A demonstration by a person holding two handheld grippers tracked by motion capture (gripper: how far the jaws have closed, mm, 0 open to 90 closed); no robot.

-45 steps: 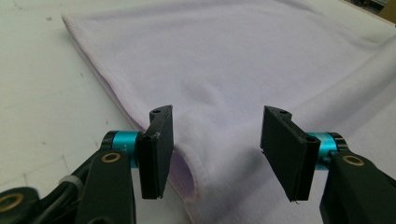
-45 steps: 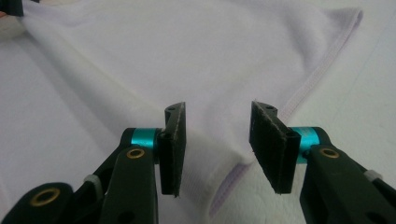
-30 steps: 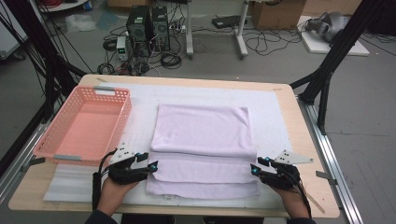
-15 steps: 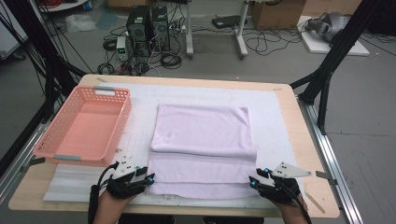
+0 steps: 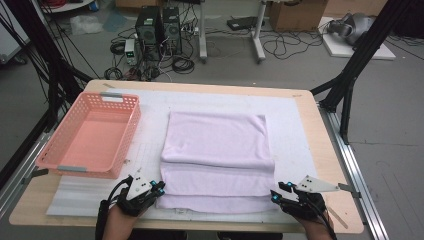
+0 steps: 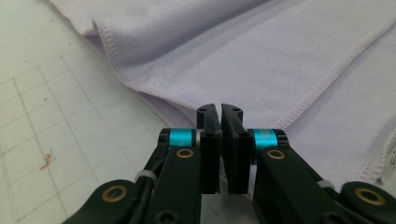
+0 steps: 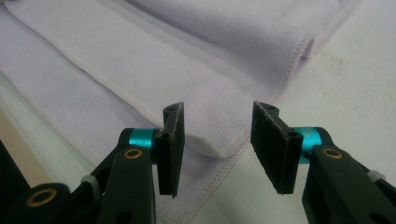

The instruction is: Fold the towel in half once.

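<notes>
**Left tongs pinch shut at towel corner**

Both hands have slid toward the bottom frame edge. Left gripper has just been closing; its jaws now meet, whether cloth is caught I cannot tell. Right gripper stands apart, astride the lavender towel lying mid-frame. Pink basket sits upper left. Likely next: right clamps its corner for folding.

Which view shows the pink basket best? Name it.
The high view. There the pink basket sits whole on the table's left side, with its latticed walls and bare floor visible, apart from the lilac towel. The two gripper views look at the towel's near corners and the mat instead.
</notes>
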